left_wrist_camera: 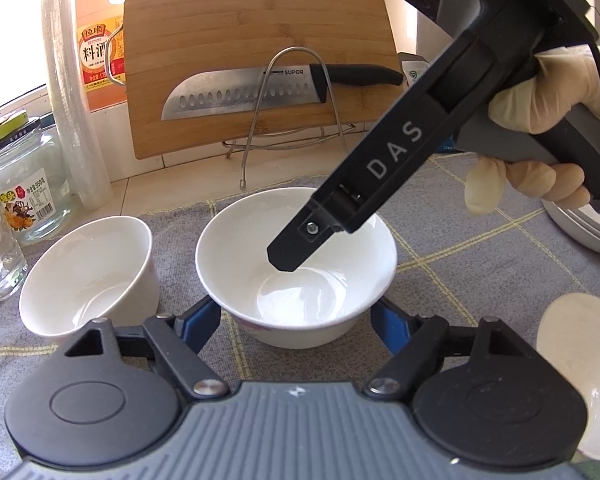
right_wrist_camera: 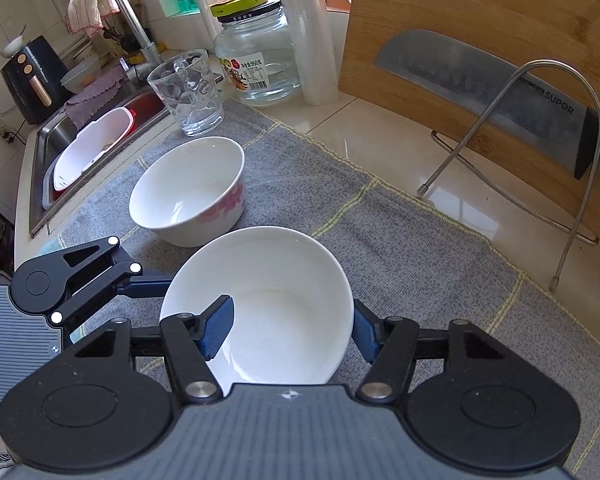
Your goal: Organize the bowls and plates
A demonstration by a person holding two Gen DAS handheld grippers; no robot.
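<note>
both tools grip the same white bowl (right_wrist_camera: 276,300) on the grey mat (right_wrist_camera: 400,248): the right gripper (right_wrist_camera: 292,326) pinches its rim wall, one pad inside and one outside, while the left gripper (left_wrist_camera: 296,314) clamps the bowl across its outer sides

a second bowl (right_wrist_camera: 188,188) stands just beside it, toward the sink (right_wrist_camera: 60,140)

judging by this, the step in hand is picking the bowl up; next comes a level lift and nesting it into its neighbour, which likely needs one grip released

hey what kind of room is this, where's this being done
A home kitchen counter, most likely: a sink with a faucet sits at one end, and a cutting board with a knife leans behind the white bowls on a grey cloth.
</note>
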